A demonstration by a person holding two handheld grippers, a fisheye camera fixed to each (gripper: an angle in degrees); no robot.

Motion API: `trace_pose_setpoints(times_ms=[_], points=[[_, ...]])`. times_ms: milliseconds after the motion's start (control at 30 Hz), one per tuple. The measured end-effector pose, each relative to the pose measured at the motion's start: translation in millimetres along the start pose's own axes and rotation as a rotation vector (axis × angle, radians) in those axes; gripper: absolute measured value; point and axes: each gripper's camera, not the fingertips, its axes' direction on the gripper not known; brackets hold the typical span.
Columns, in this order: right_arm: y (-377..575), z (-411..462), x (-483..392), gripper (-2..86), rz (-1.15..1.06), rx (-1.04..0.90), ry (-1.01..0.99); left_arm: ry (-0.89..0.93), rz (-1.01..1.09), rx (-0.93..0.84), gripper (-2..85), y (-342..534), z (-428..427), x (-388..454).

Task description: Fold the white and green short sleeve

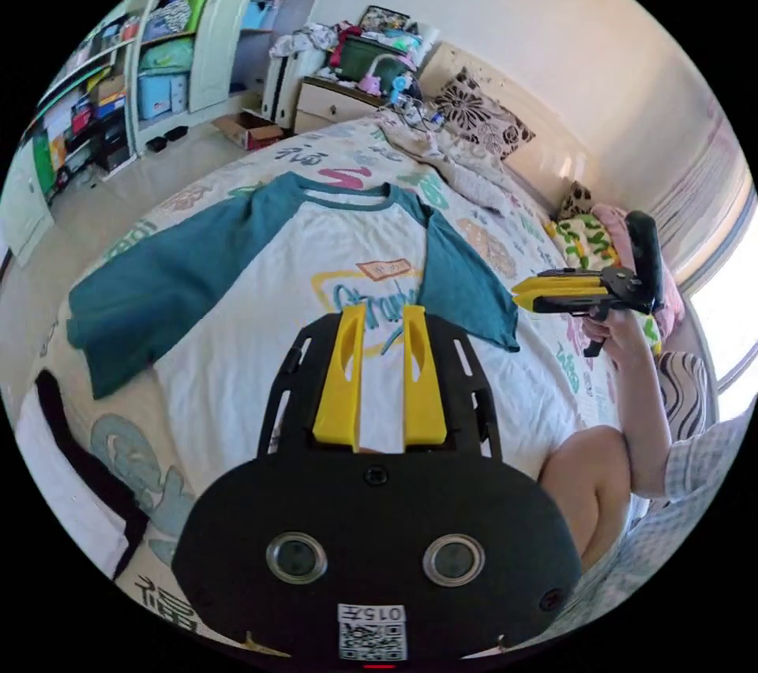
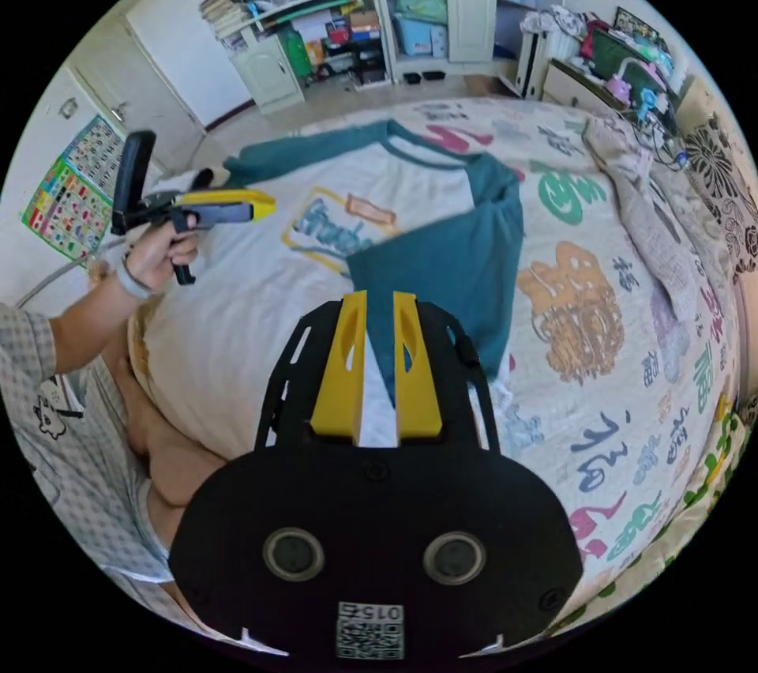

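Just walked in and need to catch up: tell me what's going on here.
A person holds a gripper in each hand over a white and green shirt lying front-up on the bed. One sleeve is already folded across the chest. The left gripper and right gripper both hover above it, gripping nothing.

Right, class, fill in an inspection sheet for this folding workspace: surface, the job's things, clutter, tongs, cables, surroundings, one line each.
Surface: bed with a printed cover, used as the folding surface.
Job's things: white and green shirt lying front up; one sleeve spread out, the other folded in over the body.
Clutter: crumpled cloth near the pillows; floral pillow.
Tongs: left tongs and right tongs above the shirt, jaws slightly apart, holding nothing.
Cables: cords near the bed's head.
Surroundings: packed shelves, cluttered nightstand, poster on the wall.
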Motion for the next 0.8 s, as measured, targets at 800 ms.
trace_pose_setpoints(times_ms=[800], points=[[-356,344,-305,7.0,-0.279,-0.369,0.186,-0.366,-0.591,0.203,4.4,133,-73,-190]])
